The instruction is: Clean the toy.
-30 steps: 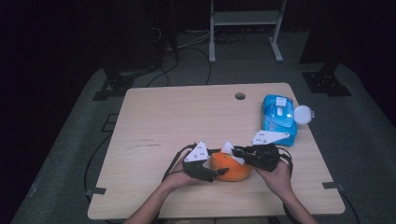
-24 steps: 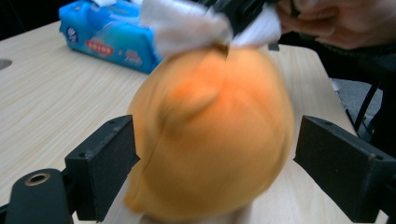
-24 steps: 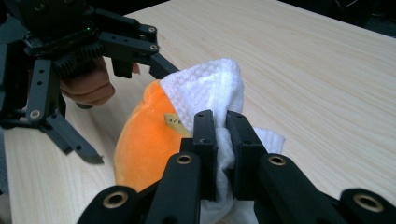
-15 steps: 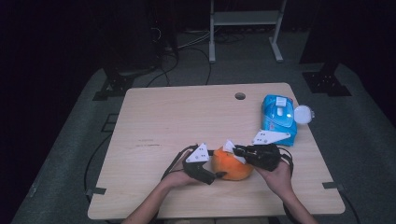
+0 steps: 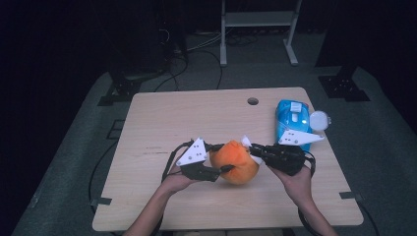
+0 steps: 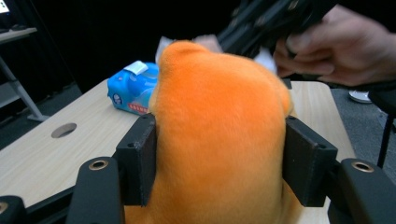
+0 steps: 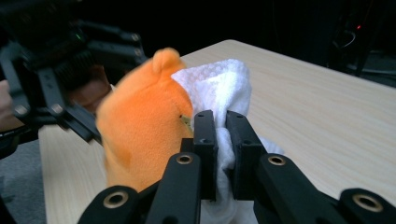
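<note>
A round orange plush toy (image 5: 236, 161) is held above the near part of the light wooden table (image 5: 162, 123), well in front of the blue packet of wet wipes (image 5: 292, 118) that lies near the table's far right edge. The toy is clamped by the left gripper (image 5: 222, 169): in the left gripper view its two black pads (image 6: 137, 158) are pressed into the toy's flanks, with the fur bulging between them. A white textured cloth (image 7: 218, 91) is pinched by the right gripper (image 7: 221, 140), whose jaws are nearly closed on a fold of it. The cloth is laid against the toy's side away from the left gripper.
</note>
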Demonstrator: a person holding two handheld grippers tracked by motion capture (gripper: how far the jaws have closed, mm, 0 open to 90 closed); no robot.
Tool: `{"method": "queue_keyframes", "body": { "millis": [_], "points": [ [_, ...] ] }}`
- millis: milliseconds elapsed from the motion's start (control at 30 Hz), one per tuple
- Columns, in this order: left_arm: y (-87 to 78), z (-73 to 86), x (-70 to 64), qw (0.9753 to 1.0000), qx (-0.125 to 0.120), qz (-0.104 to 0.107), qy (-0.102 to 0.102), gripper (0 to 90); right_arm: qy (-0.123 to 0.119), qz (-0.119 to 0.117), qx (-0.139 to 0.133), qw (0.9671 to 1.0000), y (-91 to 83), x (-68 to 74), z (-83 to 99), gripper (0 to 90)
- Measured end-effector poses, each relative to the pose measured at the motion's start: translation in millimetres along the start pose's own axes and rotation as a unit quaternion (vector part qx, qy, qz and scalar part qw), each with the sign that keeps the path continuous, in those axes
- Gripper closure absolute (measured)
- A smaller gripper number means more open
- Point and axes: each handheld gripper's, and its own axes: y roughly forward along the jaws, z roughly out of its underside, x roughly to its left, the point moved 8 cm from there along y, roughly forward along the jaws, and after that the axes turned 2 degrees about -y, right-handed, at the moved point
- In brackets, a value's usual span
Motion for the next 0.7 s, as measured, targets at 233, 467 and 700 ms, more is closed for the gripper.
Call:
{"method": "queue_keyframes", "body": {
  "millis": [233, 467, 700],
  "points": [
    [4.2, 17.6, 1.0, 0.9994, 0.024, 0.015, -0.021, 35.2, 0.027, -0.018, 0.063, 0.9975, 23.9, -3.4, 33.7, 82.2],
    [20.7, 41.0, 2.2, 0.9977, 0.052, 0.018, -0.04, 33.6, 0.051, 0.002, 0.108, 0.9929, 36.7, -22.9, 58.7, 82.3],
    [25.3, 39.5, -3.8, 0.998, 0.055, 0.017, -0.028, 33.0, 0.048, 0.007, 0.046, 0.9978, 10.3, -21.9, 28.3, 82.2]
  ]
}}
